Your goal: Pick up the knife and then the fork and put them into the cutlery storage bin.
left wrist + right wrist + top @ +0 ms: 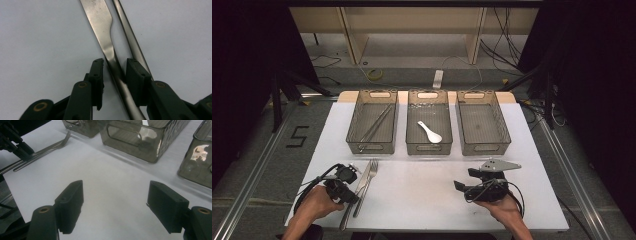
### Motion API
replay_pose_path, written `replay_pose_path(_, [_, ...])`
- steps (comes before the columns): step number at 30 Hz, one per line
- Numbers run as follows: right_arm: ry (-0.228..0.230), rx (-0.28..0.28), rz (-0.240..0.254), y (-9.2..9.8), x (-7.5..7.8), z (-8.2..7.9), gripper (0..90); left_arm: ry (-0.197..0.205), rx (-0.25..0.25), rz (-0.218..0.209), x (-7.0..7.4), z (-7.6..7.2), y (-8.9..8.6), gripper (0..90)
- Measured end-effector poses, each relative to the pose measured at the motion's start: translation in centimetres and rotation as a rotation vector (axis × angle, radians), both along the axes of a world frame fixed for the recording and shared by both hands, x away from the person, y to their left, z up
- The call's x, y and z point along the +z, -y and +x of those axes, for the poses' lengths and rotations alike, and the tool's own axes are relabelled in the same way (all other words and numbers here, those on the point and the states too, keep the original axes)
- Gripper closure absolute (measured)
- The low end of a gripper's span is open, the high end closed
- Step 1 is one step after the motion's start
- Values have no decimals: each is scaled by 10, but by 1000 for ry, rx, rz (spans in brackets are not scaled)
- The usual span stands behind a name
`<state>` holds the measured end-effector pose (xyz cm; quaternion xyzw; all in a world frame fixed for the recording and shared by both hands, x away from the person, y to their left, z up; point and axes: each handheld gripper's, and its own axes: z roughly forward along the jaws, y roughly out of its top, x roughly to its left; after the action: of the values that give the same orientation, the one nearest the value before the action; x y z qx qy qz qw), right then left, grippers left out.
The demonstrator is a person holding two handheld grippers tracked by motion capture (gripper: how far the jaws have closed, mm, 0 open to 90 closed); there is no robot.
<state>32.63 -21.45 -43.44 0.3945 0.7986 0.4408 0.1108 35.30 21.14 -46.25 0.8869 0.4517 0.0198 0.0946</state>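
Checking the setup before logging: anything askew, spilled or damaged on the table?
Nothing spilled or damaged. The knife and fork lie side by side on the table, outside the bins, with the left gripper straddling the knife handle. The right bin is empty. The spoon lies slanted in the middle bin.

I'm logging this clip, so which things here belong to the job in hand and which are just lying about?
In the job: knife, between the open left gripper's jaws; probably the fork beside it.
Lying about: right gripper, open above the table; white spoon in the middle bin; metal sticks in the left bin.
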Motion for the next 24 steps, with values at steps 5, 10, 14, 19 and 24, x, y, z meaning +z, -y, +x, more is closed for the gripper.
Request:
replay_pose_path(5, [3,-2,-1,1,1,0,303,0,-4,4,0,1,-1,702])
replay_pose_path(10, [9,-7,-2,1,1,-1,308,2,-9,3,0,1,-2,724])
replay_pose_path(14, [10,-8,-1,2,2,-1,308,5,-8,3,0,2,-2,746])
replay_pose_path(19, [13,-14,-11,1,2,-1,314,-2,0,-11,0,4,-5,780])
replay_pose_path(24, [14,-19,-2,3,3,-1,314,4,-6,-2,0,4,-4,793])
